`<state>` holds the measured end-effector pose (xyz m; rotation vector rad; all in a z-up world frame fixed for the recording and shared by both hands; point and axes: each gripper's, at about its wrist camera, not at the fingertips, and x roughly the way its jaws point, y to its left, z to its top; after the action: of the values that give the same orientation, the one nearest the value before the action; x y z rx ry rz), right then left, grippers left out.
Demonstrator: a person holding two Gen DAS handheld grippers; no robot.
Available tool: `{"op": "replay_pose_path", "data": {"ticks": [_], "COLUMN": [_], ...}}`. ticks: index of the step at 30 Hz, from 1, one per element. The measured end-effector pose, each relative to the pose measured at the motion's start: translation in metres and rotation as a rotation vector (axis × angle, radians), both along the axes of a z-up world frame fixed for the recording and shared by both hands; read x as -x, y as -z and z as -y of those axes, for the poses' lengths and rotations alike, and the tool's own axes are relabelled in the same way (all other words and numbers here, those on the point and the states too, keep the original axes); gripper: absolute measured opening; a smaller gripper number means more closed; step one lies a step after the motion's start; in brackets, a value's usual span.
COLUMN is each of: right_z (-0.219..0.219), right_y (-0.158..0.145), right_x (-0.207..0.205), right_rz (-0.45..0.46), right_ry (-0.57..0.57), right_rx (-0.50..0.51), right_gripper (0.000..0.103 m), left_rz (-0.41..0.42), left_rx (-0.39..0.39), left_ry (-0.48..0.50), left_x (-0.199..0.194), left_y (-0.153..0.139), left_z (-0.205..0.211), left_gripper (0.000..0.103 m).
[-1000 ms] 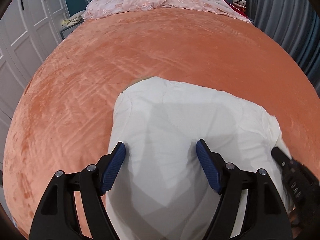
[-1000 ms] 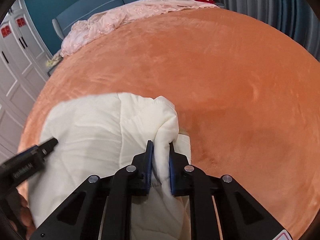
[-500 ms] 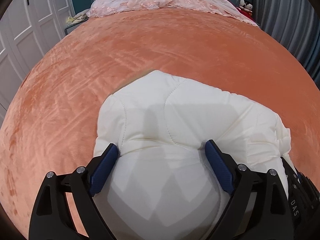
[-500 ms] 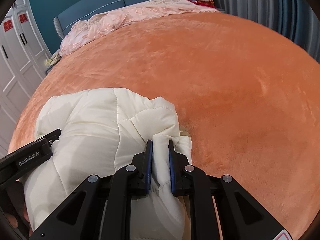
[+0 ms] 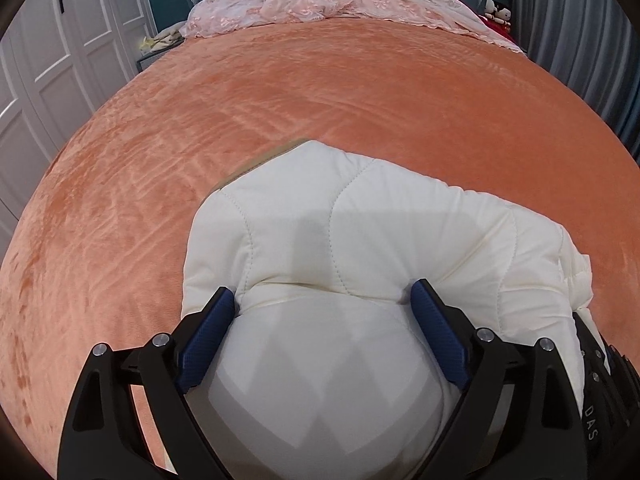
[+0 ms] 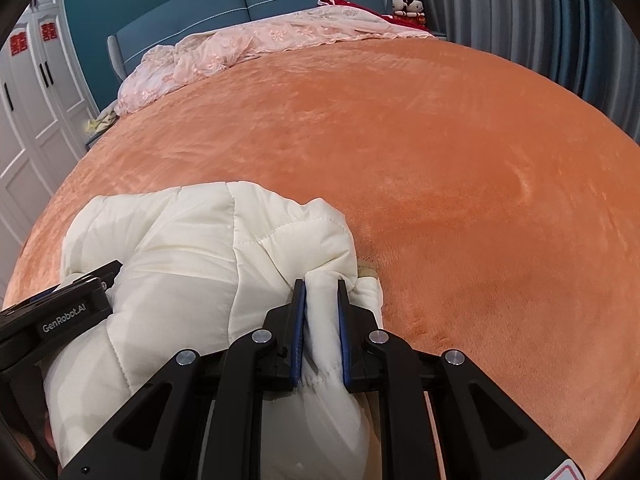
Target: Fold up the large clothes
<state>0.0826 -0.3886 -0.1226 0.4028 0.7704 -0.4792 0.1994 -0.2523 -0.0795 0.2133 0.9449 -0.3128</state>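
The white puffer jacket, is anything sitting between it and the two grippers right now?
Nothing visible. The right gripper already pinches a fold of the white puffer jacket, and the left gripper straddles its padded bulk with wide jaws. Only the orange blanket lies around it.

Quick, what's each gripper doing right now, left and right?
Left gripper: open wide, its pads either side of a bulge of the cream quilted jacket, not clamping it.
Right gripper: shut on a fold of the jacket.
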Motion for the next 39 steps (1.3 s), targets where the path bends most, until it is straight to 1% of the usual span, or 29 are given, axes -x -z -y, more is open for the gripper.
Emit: {"op": "replay_pose_path", "data": {"ticks": [1, 3, 4, 6, 7, 8, 9, 11, 13, 14, 16, 18, 19, 20, 24, 26, 27, 28, 29, 30, 31, 32, 34, 36, 37, 39], "right_z": [0.001, 0.003, 0.006, 0.01, 0.012, 0.013, 0.013, 0.014, 0.016, 0.017, 0.017, 0.013, 0.009, 0.005, -0.001, -0.005, -0.008, -0.012, -0.017, -0.02, -0.025, -0.031, -0.036, -0.042, -0.044, -0.048], "right_y": [-0.002, -0.008, -0.016, -0.031, -0.036, -0.038, -0.038, -0.027, -0.017, -0.012, -0.006, 0.0, 0.003, 0.003, 0.002, -0.002, -0.005, -0.007, -0.012, -0.016, -0.022, -0.027, -0.035, -0.042, -0.045, -0.051], "right_x": [0.001, 0.007, 0.013, 0.033, 0.048, 0.058, 0.074, 0.095, 0.109, 0.113, 0.116, 0.113, 0.111, 0.109, 0.105, 0.105, 0.105, 0.106, 0.105, 0.105, 0.104, 0.103, 0.102, 0.103, 0.104, 0.106], "right_rz": [0.003, 0.014, 0.013, 0.021, 0.032, 0.047, 0.072, 0.068, 0.102, 0.111, 0.123, 0.128, 0.117, 0.111, 0.099, 0.09, 0.085, 0.08, 0.069, 0.06, 0.047, 0.033, 0.013, -0.003, -0.007, -0.009], "right_ry": [-0.005, -0.017, -0.022, 0.004, 0.035, 0.052, 0.058, 0.044, 0.044, 0.044, 0.041, 0.011, 0.004, 0.006, 0.032, 0.034, 0.03, 0.024, 0.013, 0.006, -0.006, -0.017, -0.029, -0.035, -0.036, -0.035], "right_rx": [-0.008, -0.032, -0.065, -0.136, -0.162, -0.176, -0.215, -0.322, -0.425, -0.481, -0.551, -0.611, -0.617, -0.598, -0.576, -0.551, -0.529, -0.511, -0.471, -0.44, -0.398, -0.355, -0.294, -0.24, -0.222, -0.203], "right_gripper": [0.013, 0.015, 0.019, 0.043, 0.07, 0.074, 0.074, 0.074, 0.074, 0.074, 0.074, 0.074, 0.075, 0.076, 0.075, 0.071, 0.069, 0.063, 0.056, 0.052, 0.047, 0.043, 0.039, 0.036, 0.035, 0.034], "left_rz": [-0.004, -0.033, -0.058, -0.095, -0.116, -0.143, -0.187, -0.252, -0.379, -0.412, -0.488, -0.539, -0.554, -0.569, -0.506, -0.471, -0.438, -0.415, -0.393, -0.373, -0.347, -0.335, -0.302, -0.272, -0.257, -0.224], "left_rx": [0.015, 0.07, 0.098, 0.132, 0.16, 0.199, 0.242, 0.282, 0.383, 0.418, 0.514, 0.563, 0.575, 0.578, 0.492, 0.457, 0.42, 0.396, 0.372, 0.351, 0.325, 0.311, 0.274, 0.242, 0.229, 0.201], "left_ry": [0.002, 0.015, 0.03, 0.021, 0.009, 0.003, -0.015, -0.051, -0.067, -0.069, -0.09, -0.077, -0.062, -0.042, -0.04, -0.034, -0.02, -0.009, 0.003, 0.012, 0.025, 0.033, 0.057, 0.082, 0.095, 0.122], "left_x": [0.0, 0.002, 0.005, 0.016, 0.021, 0.027, 0.032, 0.037, 0.04, 0.04, 0.045, 0.049, 0.05, 0.052, 0.059, 0.063, 0.067, 0.07, 0.073, 0.077, 0.081, 0.083, 0.09, 0.095, 0.097, 0.103], "left_y": [0.0, -0.008, -0.015, -0.032, -0.037, -0.04, -0.04, -0.032, -0.012, -0.007, 0.008, 0.016, 0.018, 0.019, 0.01, 0.003, -0.003, -0.007, -0.012, -0.016, -0.021, -0.024, -0.033, -0.042, -0.048, -0.057], "left_z": [-0.002, -0.014, -0.024, -0.053, -0.067, -0.081, -0.101, -0.122, -0.143, -0.146, -0.156, -0.154, -0.151, -0.144, -0.128, -0.124, -0.12, -0.117, -0.114, -0.111, -0.108, -0.107, -0.101, -0.1, -0.099, -0.1], "left_gripper": [0.088, 0.088, 0.09, 0.098, 0.098, 0.098, 0.098, 0.098, 0.098, 0.098, 0.098, 0.098, 0.098, 0.098, 0.098, 0.098, 0.098, 0.095, 0.094, 0.09, 0.086, 0.084, 0.074, 0.068, 0.065, 0.062]}}
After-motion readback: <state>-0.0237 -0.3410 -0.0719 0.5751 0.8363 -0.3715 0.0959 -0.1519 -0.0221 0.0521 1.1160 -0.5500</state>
